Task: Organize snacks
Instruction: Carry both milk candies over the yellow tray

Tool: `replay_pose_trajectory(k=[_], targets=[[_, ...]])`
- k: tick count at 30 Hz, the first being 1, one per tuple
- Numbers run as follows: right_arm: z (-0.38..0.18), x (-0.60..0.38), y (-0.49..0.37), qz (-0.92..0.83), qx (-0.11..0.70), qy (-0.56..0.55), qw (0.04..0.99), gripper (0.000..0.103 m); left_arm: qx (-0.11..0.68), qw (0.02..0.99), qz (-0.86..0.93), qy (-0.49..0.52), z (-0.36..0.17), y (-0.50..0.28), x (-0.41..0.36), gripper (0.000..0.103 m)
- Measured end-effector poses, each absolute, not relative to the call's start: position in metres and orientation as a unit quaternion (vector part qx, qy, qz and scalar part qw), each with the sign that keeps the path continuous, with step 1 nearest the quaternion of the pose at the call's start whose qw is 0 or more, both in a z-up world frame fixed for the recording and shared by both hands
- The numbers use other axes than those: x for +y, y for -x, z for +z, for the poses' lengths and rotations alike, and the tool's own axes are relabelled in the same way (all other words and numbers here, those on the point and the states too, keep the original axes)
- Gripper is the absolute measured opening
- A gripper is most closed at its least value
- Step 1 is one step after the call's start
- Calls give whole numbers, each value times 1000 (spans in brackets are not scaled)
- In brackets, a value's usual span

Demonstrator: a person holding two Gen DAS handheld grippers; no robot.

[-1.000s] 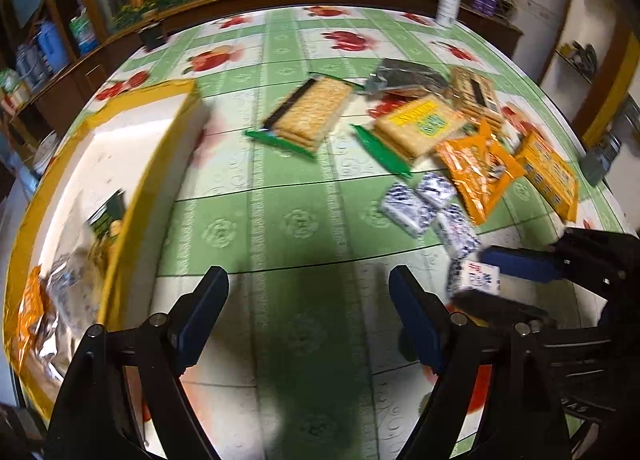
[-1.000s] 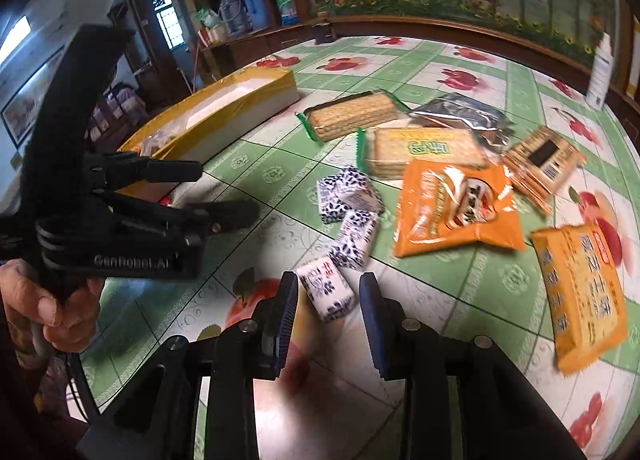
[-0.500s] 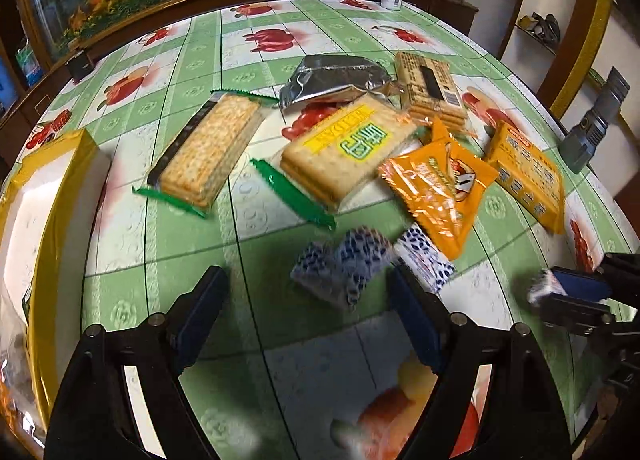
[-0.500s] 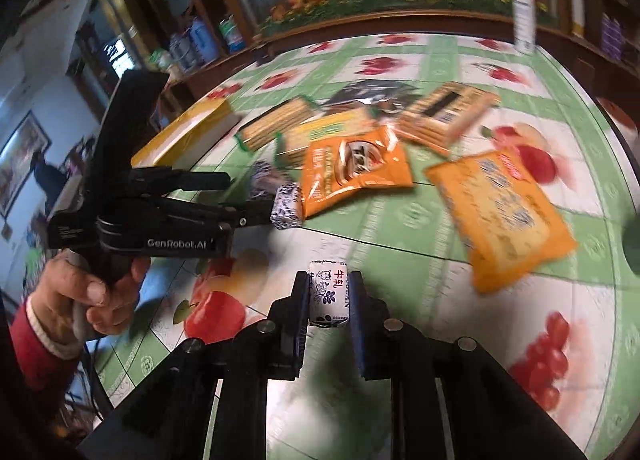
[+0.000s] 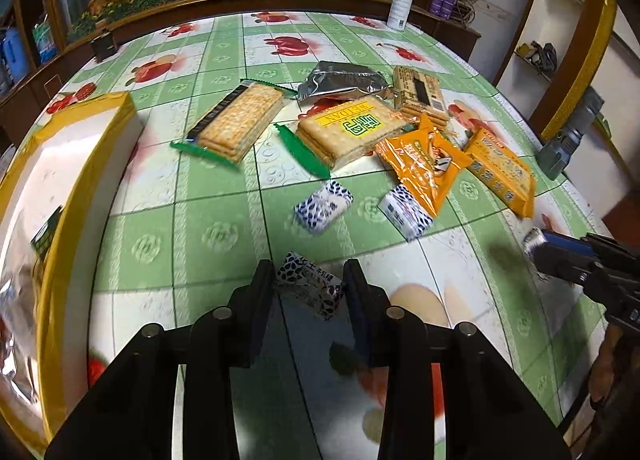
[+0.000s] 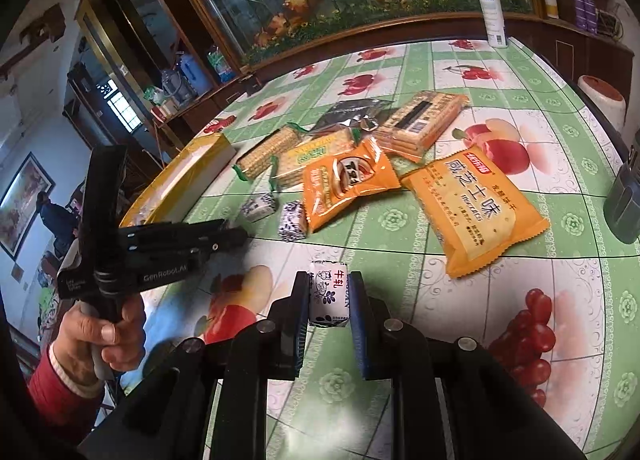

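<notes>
Pick step: right gripper [image 6: 329, 296] fingers pinch a small candy pack [image 6: 328, 294], lifted off the desk [image 5: 168, 216]. Left gripper [image 5: 308, 286] fingers closing around another candy [image 5: 310, 290], which looks touched on both sides. Next, I'd guess: carry both left to the yellow box [image 5: 80, 164]. Two loose candies [image 5: 324, 206] and the orange packs [image 5: 424, 164] lie farther off, not blocking

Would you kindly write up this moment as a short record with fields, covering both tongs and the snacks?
Left tongs: closing around a small blue-and-white candy
Right tongs: shut on a white wrapped candy
Loose candies: two lying on the tablecloth
Box: yellow-edged box, at the left, some packets inside
Larger snacks: cracker packs, orange bags, a silver bag
</notes>
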State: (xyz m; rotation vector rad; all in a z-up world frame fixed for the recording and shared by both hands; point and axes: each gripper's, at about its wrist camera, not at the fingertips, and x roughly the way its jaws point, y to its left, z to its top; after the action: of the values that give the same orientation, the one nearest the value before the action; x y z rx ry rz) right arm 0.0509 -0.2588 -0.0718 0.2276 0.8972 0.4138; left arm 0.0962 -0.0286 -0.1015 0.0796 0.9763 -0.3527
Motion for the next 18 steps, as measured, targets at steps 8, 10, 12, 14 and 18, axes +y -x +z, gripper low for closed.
replay_pose_trajectory(k=[8, 10, 12, 14, 18], targets=[[-64, -229, -46, 224, 422, -94, 873, 19, 432, 888, -156, 12, -70, -61, 7, 33], [-62, -220, -45, 233, 420, -90, 873, 19, 426, 892, -147, 16, -66, -57, 14, 33], [-59, -211, -43, 240, 417, -84, 872, 19, 422, 896, -139, 22, -62, -53, 22, 33], [-56, -202, -41, 246, 413, -76, 874, 19, 418, 898, -133, 28, -59, -49, 31, 33], [-48, -183, -34, 254, 404, -55, 877, 19, 409, 904, -119, 34, -54, -39, 46, 33]])
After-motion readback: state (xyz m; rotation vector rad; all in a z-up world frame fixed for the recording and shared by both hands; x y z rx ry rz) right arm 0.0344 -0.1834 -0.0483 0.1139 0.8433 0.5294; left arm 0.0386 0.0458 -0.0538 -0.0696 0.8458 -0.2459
